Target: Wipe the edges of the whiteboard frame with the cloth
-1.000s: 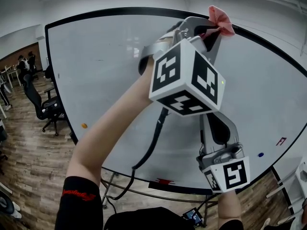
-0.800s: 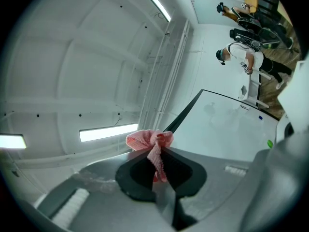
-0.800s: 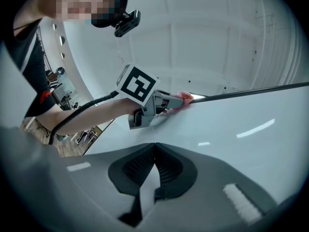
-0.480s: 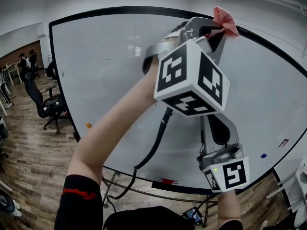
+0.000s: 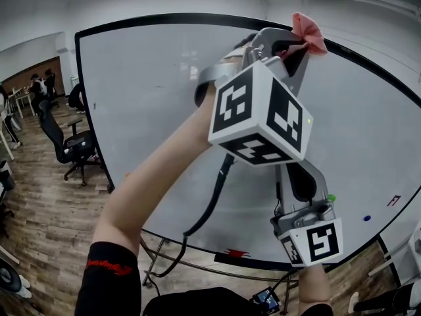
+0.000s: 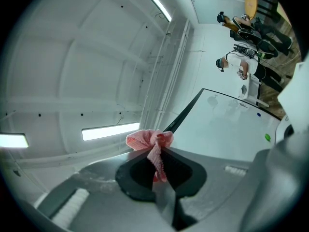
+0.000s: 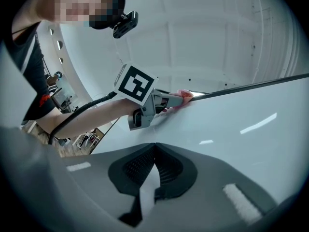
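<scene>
- The left gripper [image 5: 295, 43] is raised to the top edge of the whiteboard [image 5: 151, 97]. Its jaws are pinched on a pink cloth [image 5: 308, 31].
- In the left gripper view, the cloth [image 6: 146, 140] bunches out past the jaw tips, and a strip of it hangs down between them.
- The bunched end lies against the black frame [image 5: 191, 16] along the whiteboard's top edge. The right gripper view shows the cloth [image 7: 185, 95] touching the frame [image 7: 256, 85] there.
- The right gripper [image 7: 154, 149] is held lower, in front of the whiteboard's face and below the left gripper. Its jaws are pressed together with nothing between them.
- A small blue magnet [image 5: 366, 218] sits on the whiteboard near its lower right corner.
- A black office chair [image 5: 71, 147] stands on the wooden floor [image 5: 39, 222], left of the whiteboard.
</scene>
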`<act>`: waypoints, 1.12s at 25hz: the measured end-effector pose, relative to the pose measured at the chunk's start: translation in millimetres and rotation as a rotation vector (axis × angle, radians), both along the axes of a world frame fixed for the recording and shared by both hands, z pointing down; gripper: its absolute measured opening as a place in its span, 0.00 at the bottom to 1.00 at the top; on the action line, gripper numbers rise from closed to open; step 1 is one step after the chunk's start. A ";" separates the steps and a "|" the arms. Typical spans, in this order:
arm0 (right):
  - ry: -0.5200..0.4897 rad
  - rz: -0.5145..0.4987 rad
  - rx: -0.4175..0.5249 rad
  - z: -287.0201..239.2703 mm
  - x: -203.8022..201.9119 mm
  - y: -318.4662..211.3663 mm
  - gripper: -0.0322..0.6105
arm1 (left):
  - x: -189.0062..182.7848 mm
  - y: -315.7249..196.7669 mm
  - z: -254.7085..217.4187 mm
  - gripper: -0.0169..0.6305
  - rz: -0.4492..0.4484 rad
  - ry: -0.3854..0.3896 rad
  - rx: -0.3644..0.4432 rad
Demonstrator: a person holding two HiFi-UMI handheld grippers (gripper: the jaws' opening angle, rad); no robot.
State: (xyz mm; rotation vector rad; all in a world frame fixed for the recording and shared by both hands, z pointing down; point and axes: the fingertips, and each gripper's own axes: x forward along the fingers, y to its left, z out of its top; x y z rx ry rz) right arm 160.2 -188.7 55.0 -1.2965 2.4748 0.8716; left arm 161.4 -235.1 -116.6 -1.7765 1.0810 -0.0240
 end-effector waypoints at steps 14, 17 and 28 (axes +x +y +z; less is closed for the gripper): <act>-0.028 0.024 -0.012 6.5 -28.1 -4.5 0.05 | -36.7 -5.5 2.0 0.06 -0.006 0.004 0.006; -0.030 0.032 -0.019 9.7 -37.3 -3.4 0.05 | -43.8 -5.7 2.8 0.06 0.001 0.010 -0.001; -0.006 0.064 -0.013 12.7 -71.8 -0.3 0.05 | -81.9 -12.4 6.5 0.06 -0.001 0.002 -0.008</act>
